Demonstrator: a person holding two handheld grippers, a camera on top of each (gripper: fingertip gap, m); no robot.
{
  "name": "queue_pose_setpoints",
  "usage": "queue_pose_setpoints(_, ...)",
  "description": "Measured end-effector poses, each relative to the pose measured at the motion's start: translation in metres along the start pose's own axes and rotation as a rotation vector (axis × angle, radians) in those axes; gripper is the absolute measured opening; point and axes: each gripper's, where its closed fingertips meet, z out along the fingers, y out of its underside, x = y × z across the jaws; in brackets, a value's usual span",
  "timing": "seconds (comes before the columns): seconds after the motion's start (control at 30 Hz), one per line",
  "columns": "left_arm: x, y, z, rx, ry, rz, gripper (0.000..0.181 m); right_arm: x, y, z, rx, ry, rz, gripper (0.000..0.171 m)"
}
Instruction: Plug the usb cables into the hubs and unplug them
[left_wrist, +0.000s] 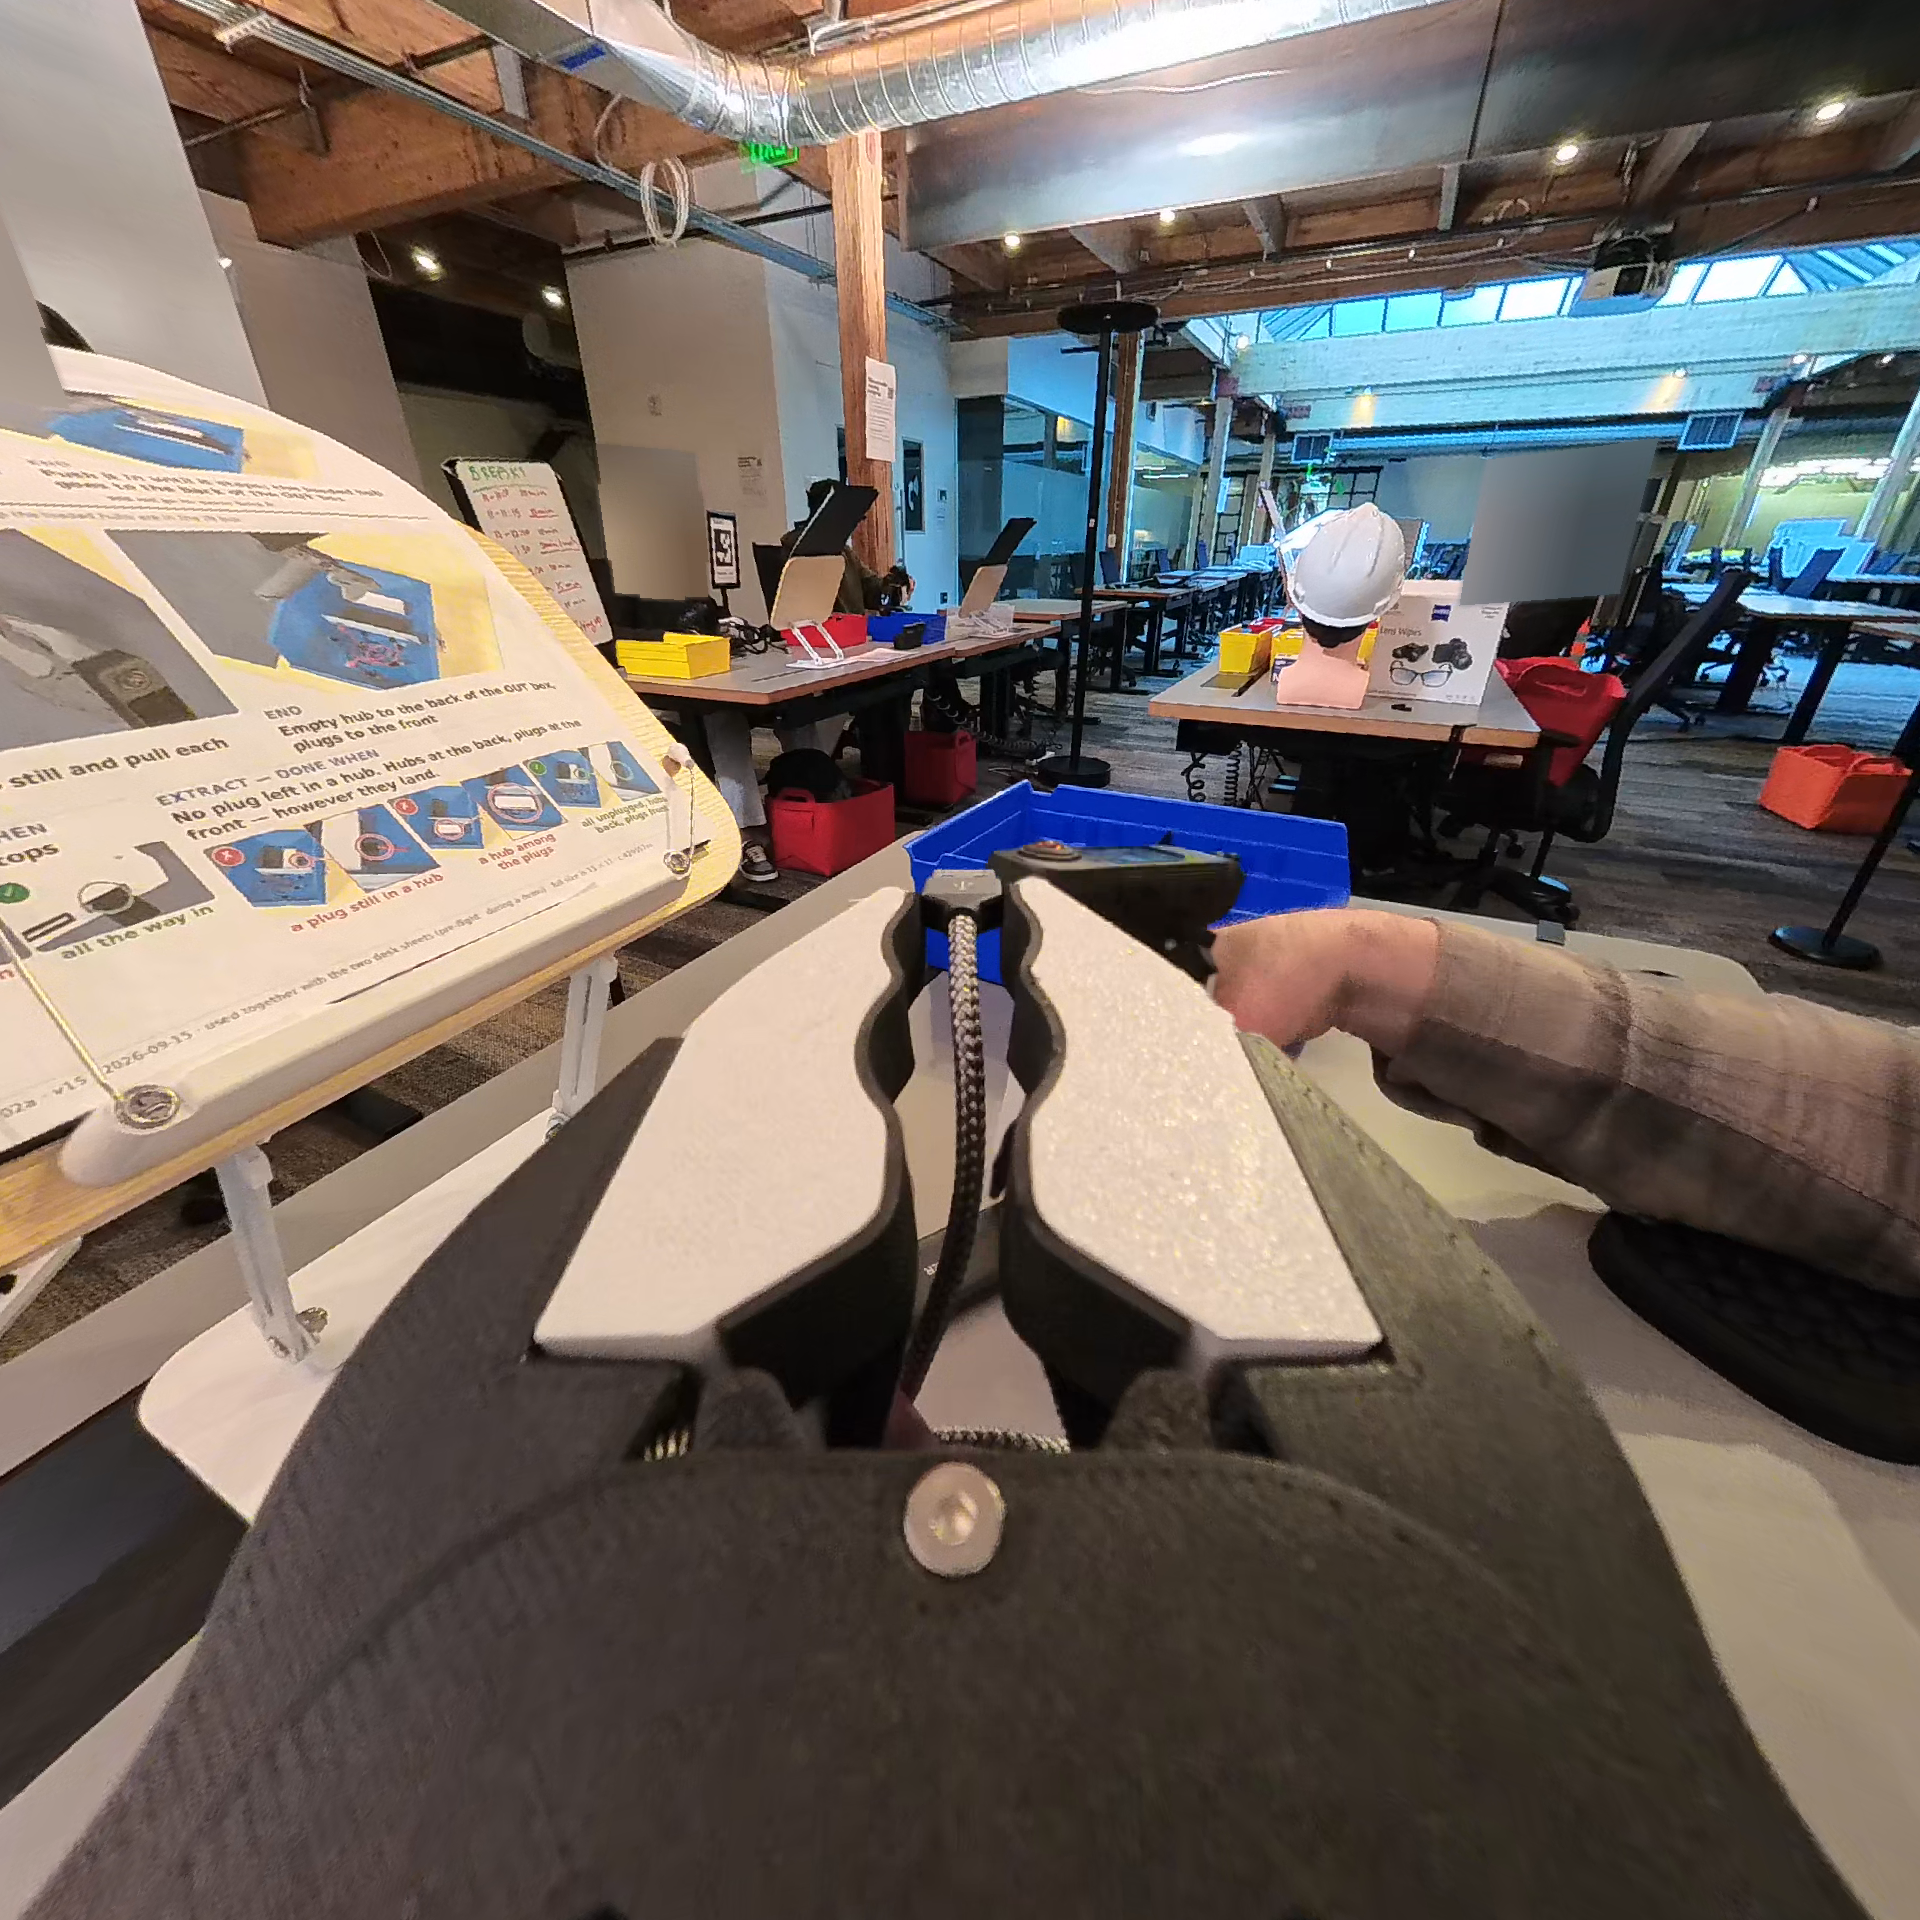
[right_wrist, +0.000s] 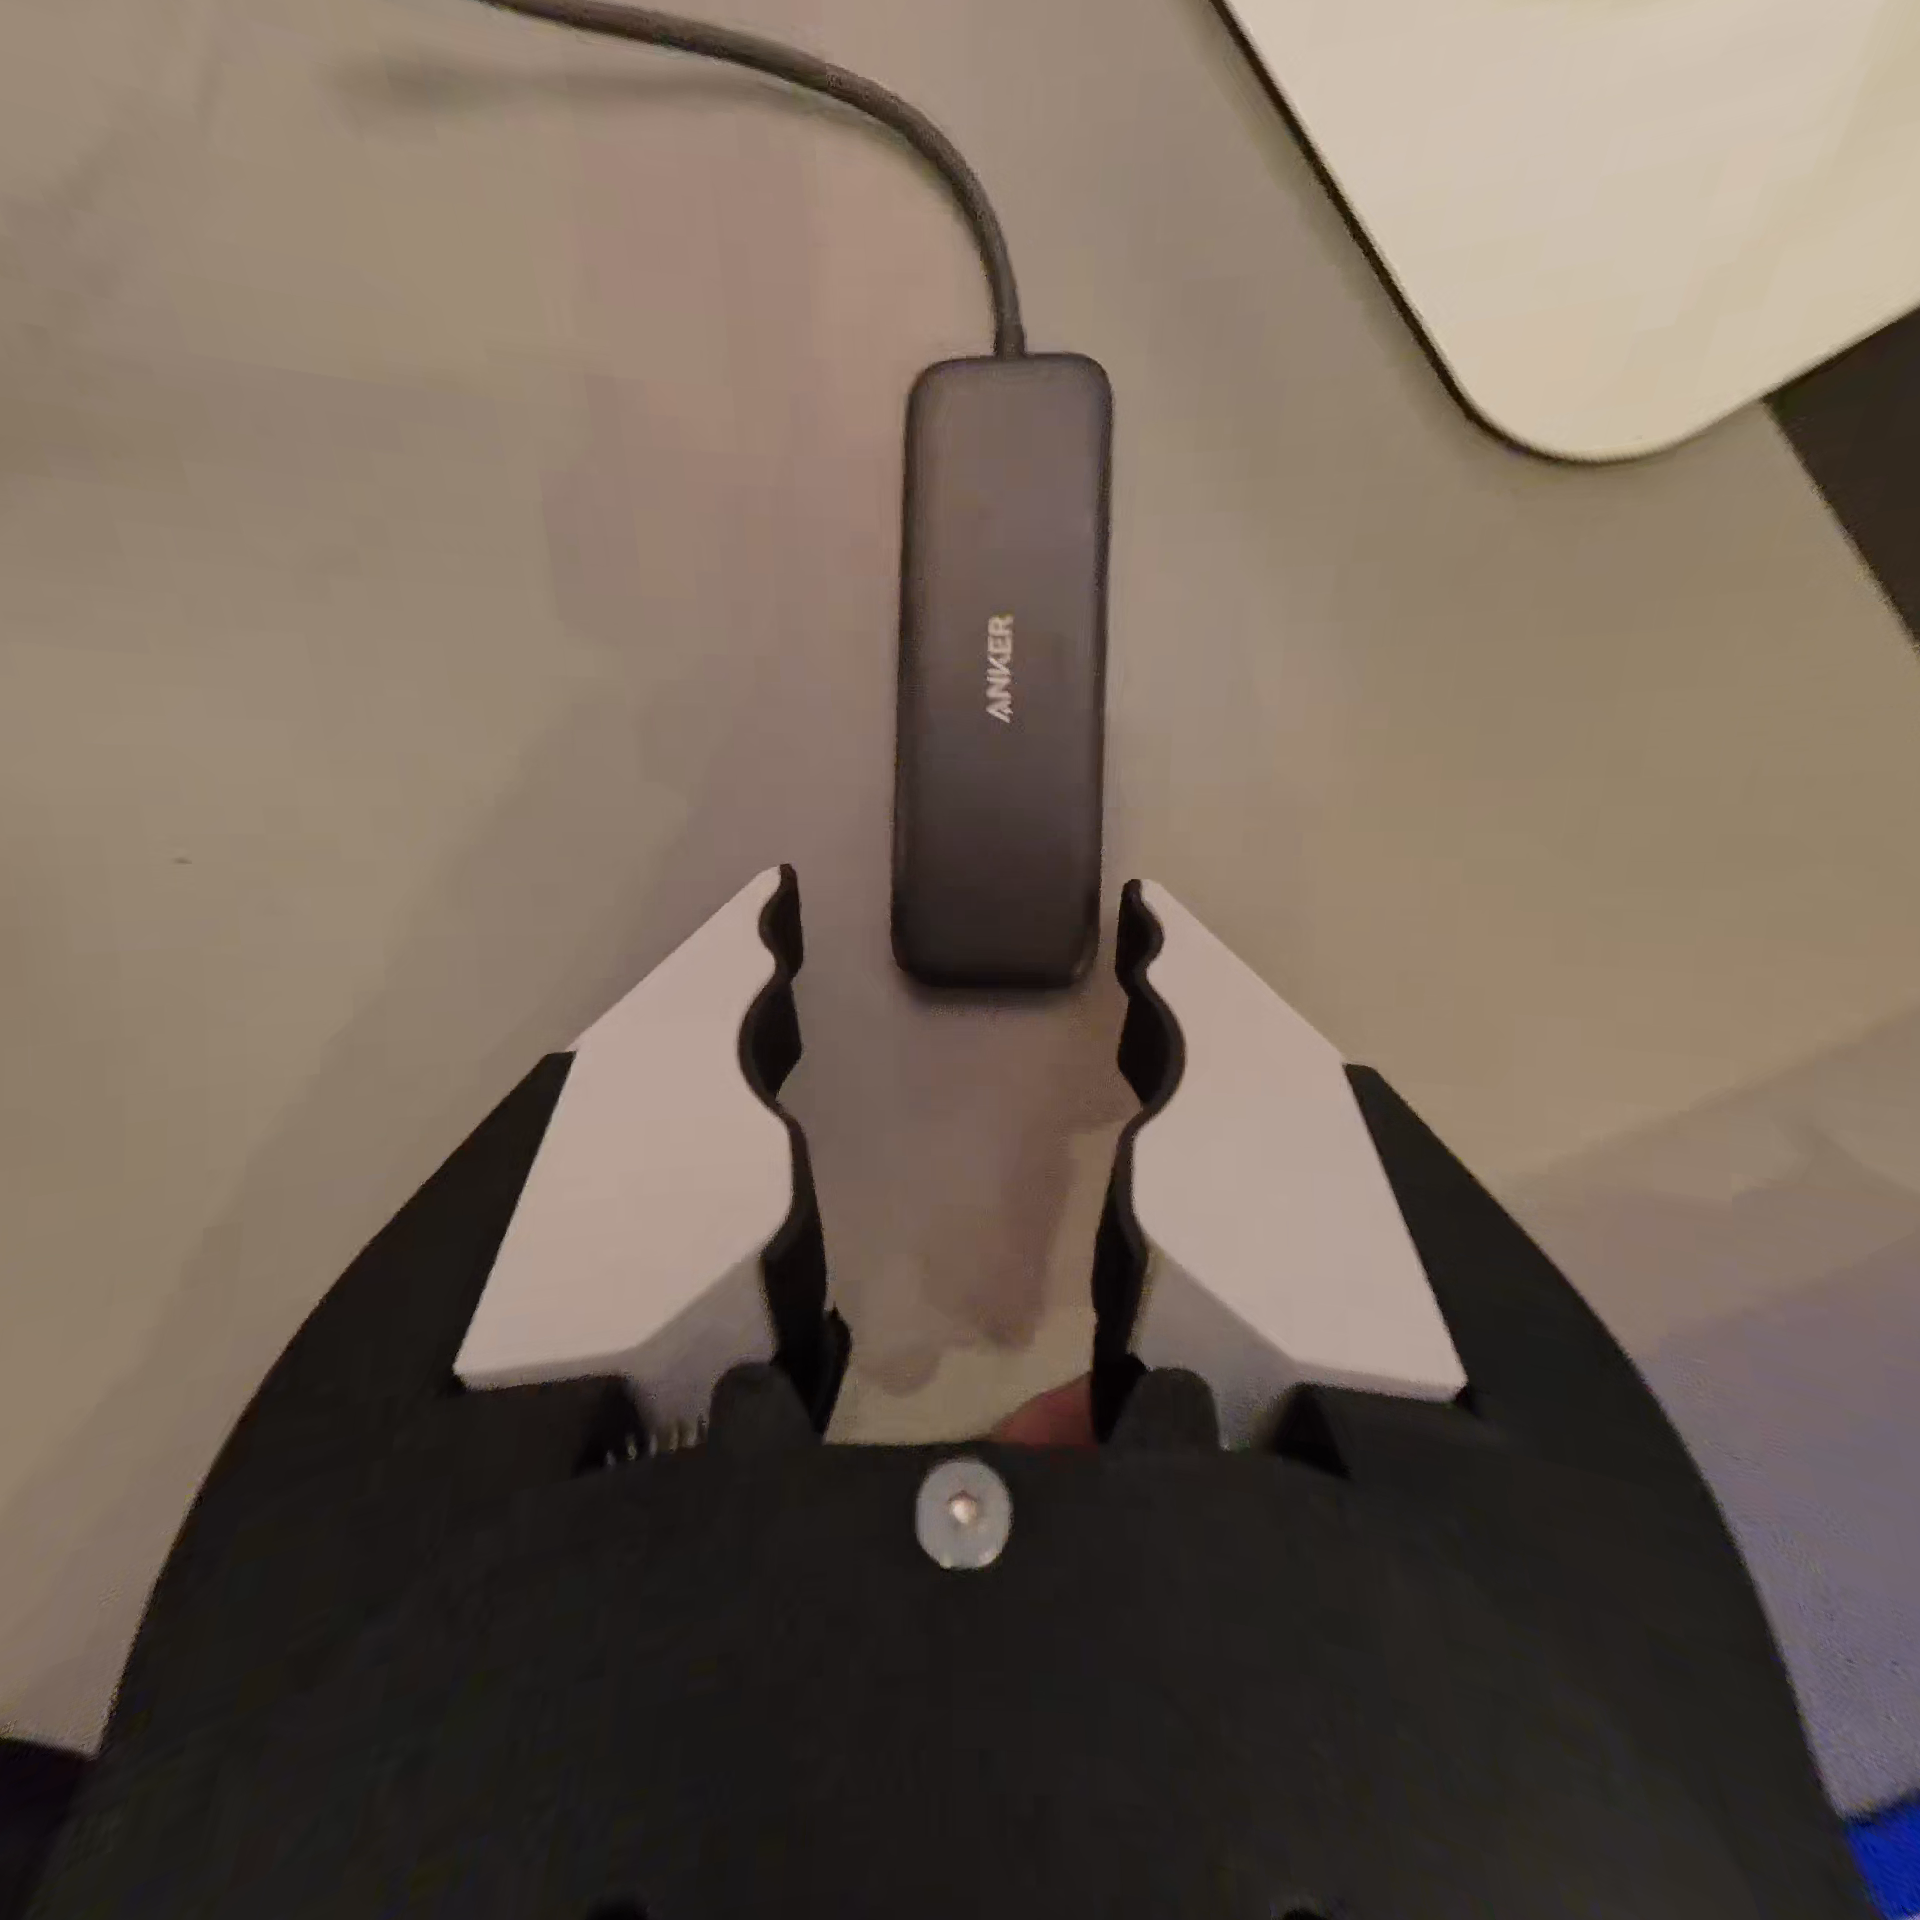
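Note:
In the left wrist view my left gripper (left_wrist: 961, 904) is shut on a braided black-and-white USB cable (left_wrist: 964, 1101), held up above the table. Its dark plug (left_wrist: 958, 889) sticks out at the fingertips and the cable runs back between the fingers. In the right wrist view my right gripper (right_wrist: 961, 894) is open and empty, pointing down at the grey table. A slim dark USB hub (right_wrist: 1000, 665) lies flat there, its near end between the fingertips. The hub's own dark cord (right_wrist: 914, 135) curves off to the upper left. The other gripper (left_wrist: 1127, 883) and a person's hand (left_wrist: 1309, 982) show beyond the left gripper.
A blue bin (left_wrist: 1132, 847) stands at the table's far edge. An instruction sheet on a tilted stand (left_wrist: 312, 790) fills the left. A black keyboard (left_wrist: 1766, 1340) lies at the right. A white stand base (right_wrist: 1621, 197) sits right of the hub. Office desks lie beyond. Some 30 cm of space lies between my two pairs of fingers.

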Motion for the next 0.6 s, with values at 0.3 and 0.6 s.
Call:
queue_pose_setpoints(0.3, 0.001, 0.003, 0.002, -0.006, 0.004, -0.006, 0.014, 0.005, -0.004, 0.003, 0.110, -0.086, 0.087, 0.027)
queue_pose_setpoints(0.6, -0.001, 0.003, 0.001, -0.006, 0.003, -0.007, 0.014, 0.000, -0.005, 0.003, 0.067, -0.021, 0.010, 0.031)
